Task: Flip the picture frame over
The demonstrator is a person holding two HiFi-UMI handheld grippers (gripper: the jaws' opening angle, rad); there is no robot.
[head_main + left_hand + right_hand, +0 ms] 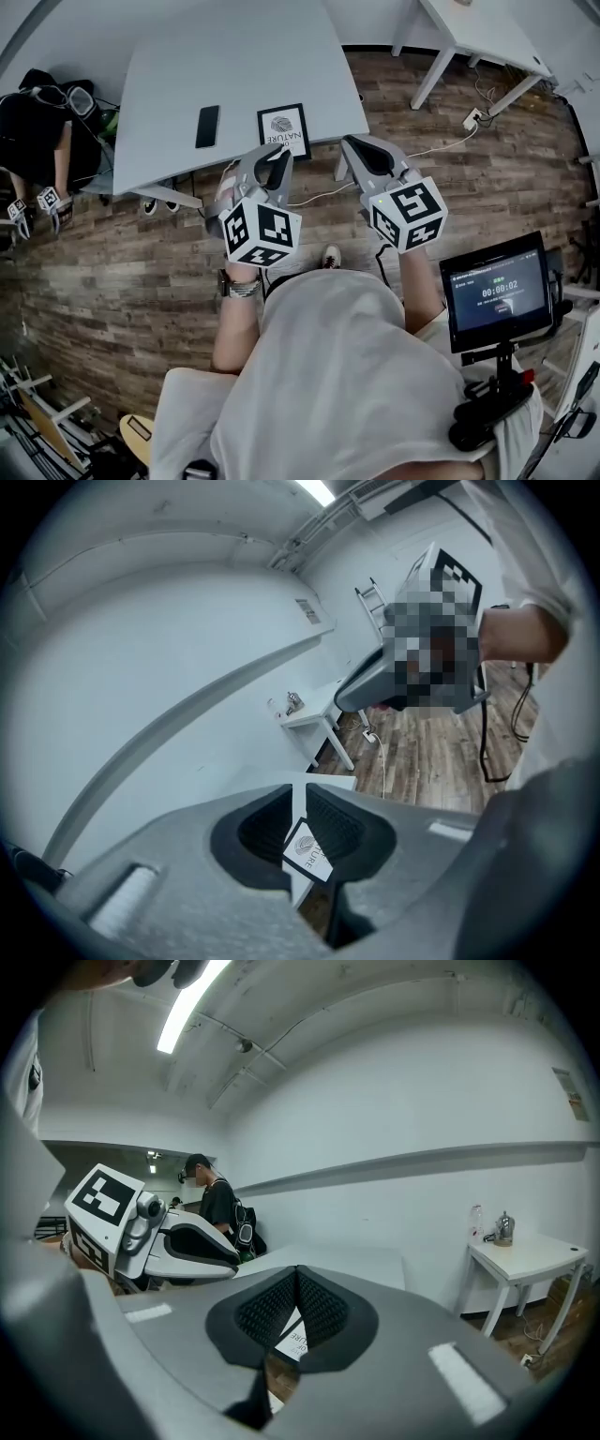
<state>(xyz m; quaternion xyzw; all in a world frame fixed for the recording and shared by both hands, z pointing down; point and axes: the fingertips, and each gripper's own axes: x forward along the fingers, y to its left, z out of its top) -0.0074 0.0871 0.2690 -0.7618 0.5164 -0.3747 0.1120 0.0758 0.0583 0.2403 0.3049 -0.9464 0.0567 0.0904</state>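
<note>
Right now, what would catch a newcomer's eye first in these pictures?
The left gripper and the right gripper, each with a black-and-white marker cube, fill the middle of the head view, aimed at the grey table. At its near edge lies a picture frame, print side up, a black phone to its left.

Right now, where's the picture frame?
Head view: the picture frame lies print-side up on the grey table near its front edge, just right of the black phone and just ahead of the left tool.

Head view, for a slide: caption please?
Left gripper and right gripper poised near the face-up picture frame beside a phone on the table.
</note>
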